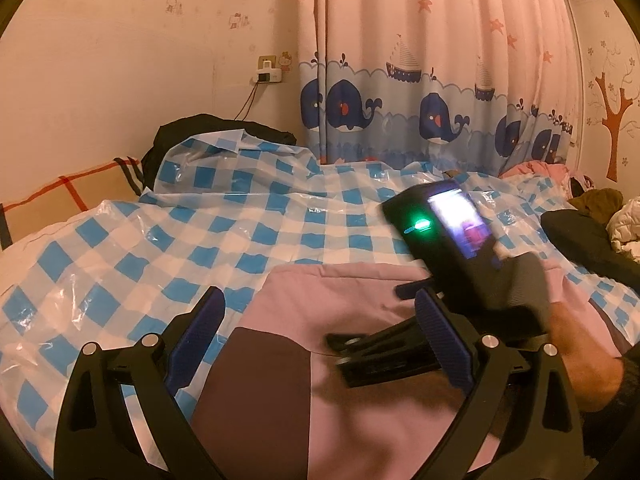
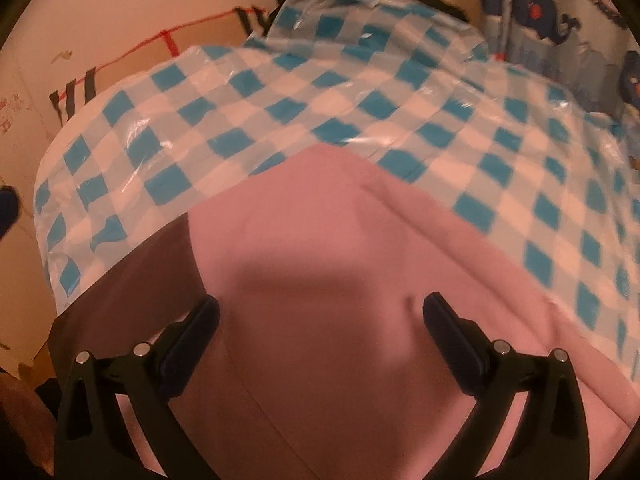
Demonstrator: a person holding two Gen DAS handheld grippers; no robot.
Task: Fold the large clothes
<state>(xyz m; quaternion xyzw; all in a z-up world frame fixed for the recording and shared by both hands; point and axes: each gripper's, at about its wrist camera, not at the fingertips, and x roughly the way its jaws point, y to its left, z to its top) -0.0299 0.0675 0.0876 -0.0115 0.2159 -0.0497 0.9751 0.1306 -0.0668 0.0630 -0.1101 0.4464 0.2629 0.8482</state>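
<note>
Two grippers hover over a pink garment [image 1: 340,360] lying on the blue-checked plastic sheet [image 1: 160,232]: the left gripper [image 1: 320,340] with jaws spread and empty, then the right gripper [image 2: 320,340], likewise spread wide and gripping nothing.

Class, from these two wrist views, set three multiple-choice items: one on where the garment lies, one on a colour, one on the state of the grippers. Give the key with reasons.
1. Where does the pink garment lie?
A. on the checked plastic sheet
B. on the floor
C. on a chair

2. What colour is the garment's contrasting panel?
A. yellow
B. dark brown
C. green

3. How do the left gripper and right gripper stand?
A. both shut on cloth
B. one shut
C. both open

Key: 1 A, sheet shows around it; 2 B, brown beside pink; 3 C, fingers stand apart, gripping nothing.
</note>
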